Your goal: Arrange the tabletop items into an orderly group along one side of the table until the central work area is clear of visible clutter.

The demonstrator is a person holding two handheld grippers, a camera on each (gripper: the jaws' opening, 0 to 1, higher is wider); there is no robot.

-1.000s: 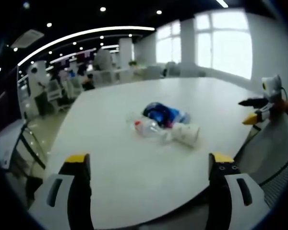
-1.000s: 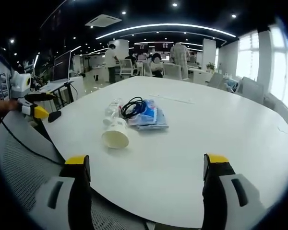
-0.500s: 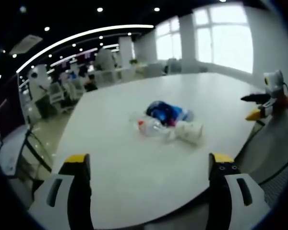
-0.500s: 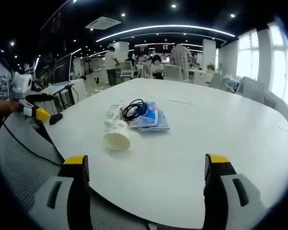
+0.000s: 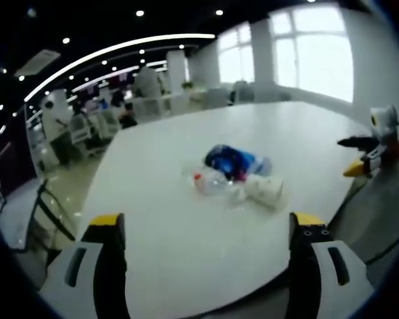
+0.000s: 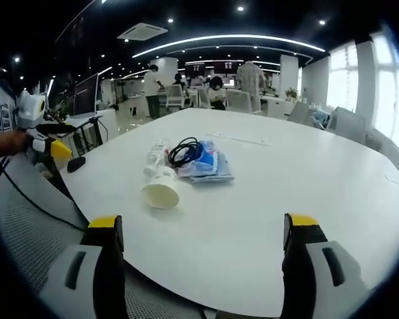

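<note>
A small cluster lies mid-table on the white table [image 6: 306, 186]: a paper cup [image 6: 161, 189] on its side, a clear plastic bottle [image 6: 155, 154], a coiled black cable [image 6: 185, 149] and a blue packet [image 6: 206, 164]. In the left gripper view the same cup [image 5: 266, 191], bottle [image 5: 211, 183] and blue packet [image 5: 233, 159] sit beyond my jaws. My left gripper [image 5: 203, 232] is open over the table's near edge, holding nothing; it also appears at the far left as the left gripper [image 6: 48, 141]. My right gripper [image 6: 203, 232] is open and empty; it appears as the right gripper [image 5: 362, 154].
A mesh chair back [image 6: 33, 246] stands by the table's left edge. Office desks, chairs and people [image 6: 253, 76] fill the room behind. Bright windows [image 5: 316, 60] line one wall. Bare table surface surrounds the cluster.
Both views have shifted only slightly with the hands. The other gripper in each view has drifted a little; the items on the table lie as before.
</note>
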